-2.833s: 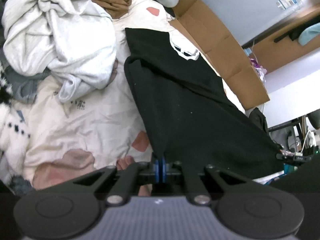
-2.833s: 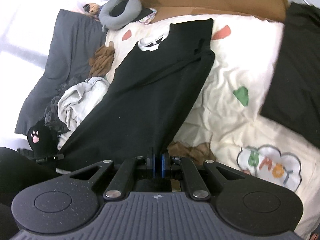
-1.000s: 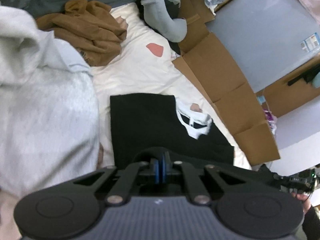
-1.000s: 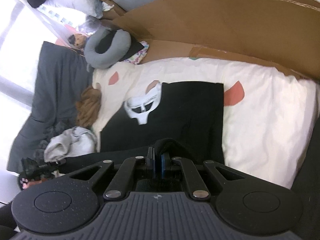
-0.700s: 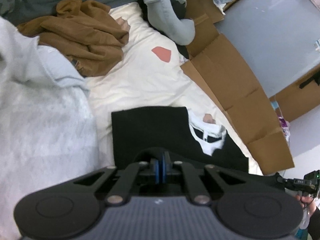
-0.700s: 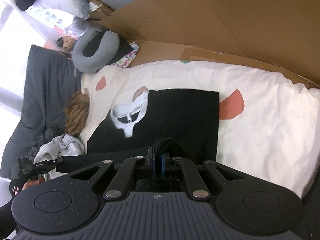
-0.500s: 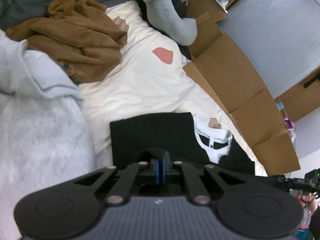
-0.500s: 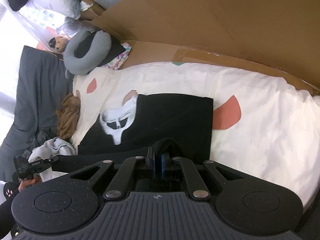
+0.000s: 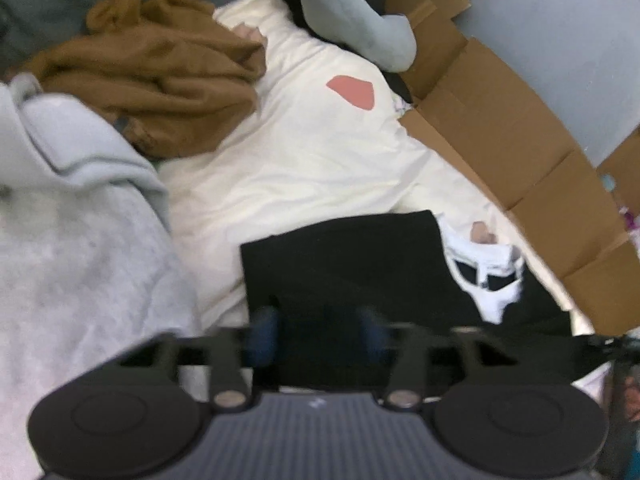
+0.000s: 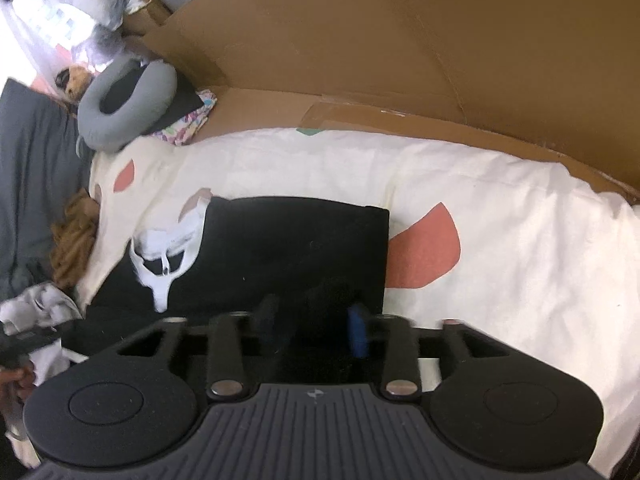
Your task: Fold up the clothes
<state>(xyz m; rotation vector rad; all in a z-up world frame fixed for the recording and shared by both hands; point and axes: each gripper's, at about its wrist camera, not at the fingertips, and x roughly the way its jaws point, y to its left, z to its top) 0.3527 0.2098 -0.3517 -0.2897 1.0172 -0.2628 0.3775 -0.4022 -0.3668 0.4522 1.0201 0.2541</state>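
We see the black garment (image 9: 340, 264) lying folded on the cream bedsheet (image 9: 304, 160), in the lower middle of the left wrist view, with its white mask print (image 9: 486, 276) at about 4 o'clock from the picture's centre. Our left gripper (image 9: 318, 334) hangs over the near edge of this garment. Its jaws are opening, and the blue pads (image 9: 262, 332) stand well apart; black cloth lies between them, but the pads do not press on it.

In the right wrist view the same black garment (image 10: 296, 248) lies in the middle, with the mask print (image 10: 164, 252) at 9 o'clock from the centre. Our right gripper (image 10: 314, 328) is over the near right part of it. Its jaws are opening too, and a small hump of black cloth stands between the pads (image 10: 357, 334); we cannot tell if it touches one of them.

A brown garment (image 9: 152, 68) and a light grey garment (image 9: 76, 216) lie at 10 and 9 o'clock in the left view. A grey neck pillow (image 10: 124, 108) is at 10 o'clock in the right view, and flat cardboard (image 10: 400, 52) stands behind the bed at 12 o'clock.
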